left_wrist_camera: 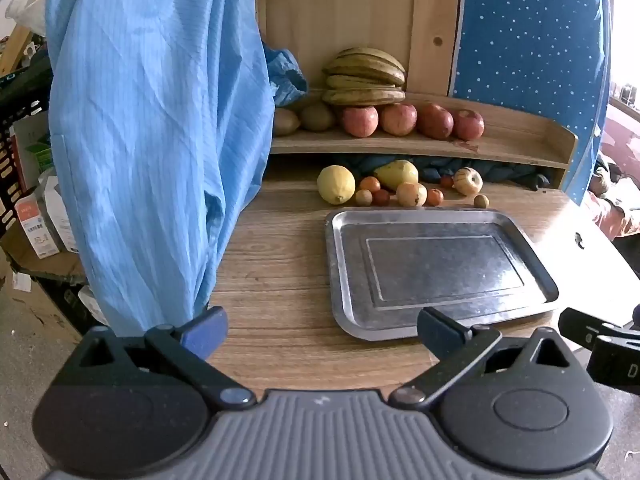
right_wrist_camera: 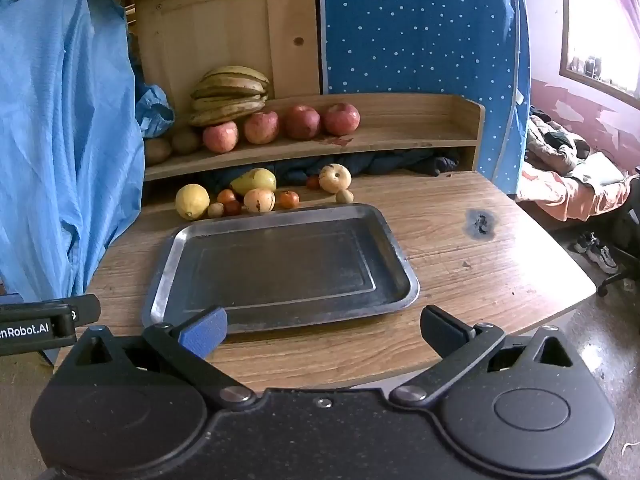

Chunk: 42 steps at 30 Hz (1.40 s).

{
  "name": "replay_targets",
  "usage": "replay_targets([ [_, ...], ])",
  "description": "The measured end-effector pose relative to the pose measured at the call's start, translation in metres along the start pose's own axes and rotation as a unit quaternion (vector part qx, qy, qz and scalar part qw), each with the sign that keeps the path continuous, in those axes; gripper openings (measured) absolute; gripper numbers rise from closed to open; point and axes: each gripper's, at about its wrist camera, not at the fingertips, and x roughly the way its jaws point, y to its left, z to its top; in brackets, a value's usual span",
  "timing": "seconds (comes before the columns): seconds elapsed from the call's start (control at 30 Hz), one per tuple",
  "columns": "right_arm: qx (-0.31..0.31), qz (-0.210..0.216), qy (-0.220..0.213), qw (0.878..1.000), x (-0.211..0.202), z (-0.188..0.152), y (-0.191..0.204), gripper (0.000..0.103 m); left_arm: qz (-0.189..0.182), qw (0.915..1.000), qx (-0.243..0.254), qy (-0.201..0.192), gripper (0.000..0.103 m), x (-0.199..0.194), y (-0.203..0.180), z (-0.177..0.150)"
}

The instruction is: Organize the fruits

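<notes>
An empty metal tray (left_wrist_camera: 440, 272) (right_wrist_camera: 280, 264) lies on the wooden table. Behind it sits a cluster of loose fruit: a lemon (left_wrist_camera: 336, 184) (right_wrist_camera: 192, 201), a pear (left_wrist_camera: 397, 173) (right_wrist_camera: 254, 181), small oranges (left_wrist_camera: 370, 185) (right_wrist_camera: 288, 199) and pale striped fruits (left_wrist_camera: 468, 180) (right_wrist_camera: 335, 177). On the wooden shelf (left_wrist_camera: 500, 148) (right_wrist_camera: 400, 136) lie bananas (left_wrist_camera: 364, 76) (right_wrist_camera: 230, 94), several red apples (left_wrist_camera: 398, 119) (right_wrist_camera: 302, 121) and kiwis (left_wrist_camera: 318, 117) (right_wrist_camera: 186, 141). My left gripper (left_wrist_camera: 320, 334) and right gripper (right_wrist_camera: 322, 328) are open and empty at the table's near edge, in front of the tray.
A blue garment (left_wrist_camera: 152, 140) (right_wrist_camera: 60, 140) hangs at the left over the table edge. A blue dotted panel (left_wrist_camera: 528, 40) (right_wrist_camera: 420, 28) stands behind the shelf. A dark burn mark (right_wrist_camera: 480, 222) is on the table right of the tray. Boxes (left_wrist_camera: 40, 224) sit at far left.
</notes>
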Motion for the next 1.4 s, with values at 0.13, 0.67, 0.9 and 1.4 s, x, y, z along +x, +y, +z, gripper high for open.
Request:
replay_targets([
  [0.13,-0.002,-0.001,0.002,1.0,-0.001,0.001,-0.001,0.103,0.0,1.0,-0.001,0.0,0.103,0.001,0.0,0.0],
  [0.67,-0.002,0.006,0.003,1.0,-0.003,-0.001,-0.007,0.103,-0.002,1.0,-0.003,0.0,0.103,0.002,0.001,-0.003],
  [0.9,-0.002,0.007,0.006,1.0,-0.001,0.0,-0.008,0.103,-0.002,1.0,-0.003,0.001,0.103,0.002,0.001,-0.003],
  [1.4,-0.003,0.016,0.018,1.0,0.008,0.002,-0.017,0.103,0.008,0.9998,-0.005,0.019,0.103,0.012,-0.008,-0.003],
])
